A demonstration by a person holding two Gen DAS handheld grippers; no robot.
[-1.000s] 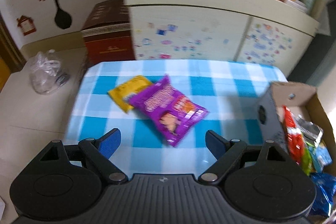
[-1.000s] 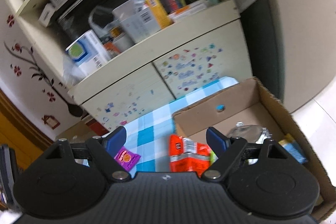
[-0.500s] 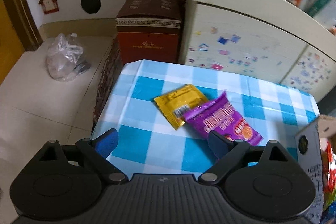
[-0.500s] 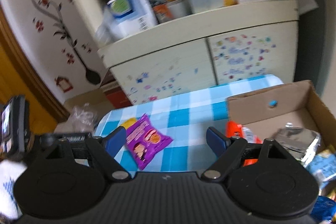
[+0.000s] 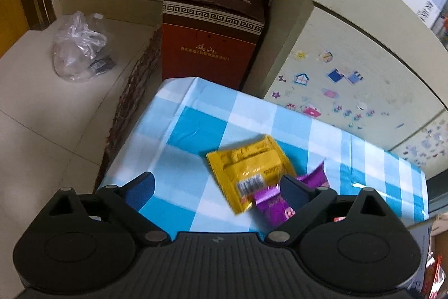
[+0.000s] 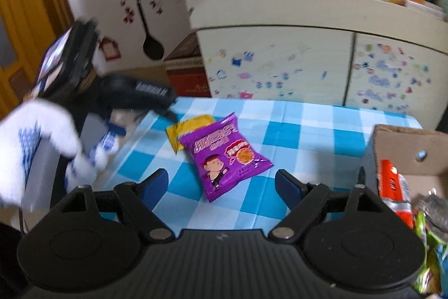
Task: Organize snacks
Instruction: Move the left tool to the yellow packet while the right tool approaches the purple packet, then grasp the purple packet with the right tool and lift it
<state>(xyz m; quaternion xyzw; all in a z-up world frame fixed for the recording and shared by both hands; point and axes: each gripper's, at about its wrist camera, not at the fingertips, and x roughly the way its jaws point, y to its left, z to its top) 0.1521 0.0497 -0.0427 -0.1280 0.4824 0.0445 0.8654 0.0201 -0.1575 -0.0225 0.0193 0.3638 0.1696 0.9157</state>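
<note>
Purple packet (image 6: pixel 225 156) overlaps yellow packet (image 6: pixel 190 131) near the checked worktop's (image 6: pixel 308 136) left edge, carton (image 6: pixel 403 147) at right edge; left hand-held gripper (image 5: pixel 217 184) opening, right hand-held gripper (image 6: pixel 221 184) wide, both empty.

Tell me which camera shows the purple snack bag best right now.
The right wrist view: the purple snack bag lies whole and unobstructed on the checked tablecloth, overlapping the yellow packet. In the left wrist view only part of it shows, behind a finger of the left hand-held gripper.
</note>
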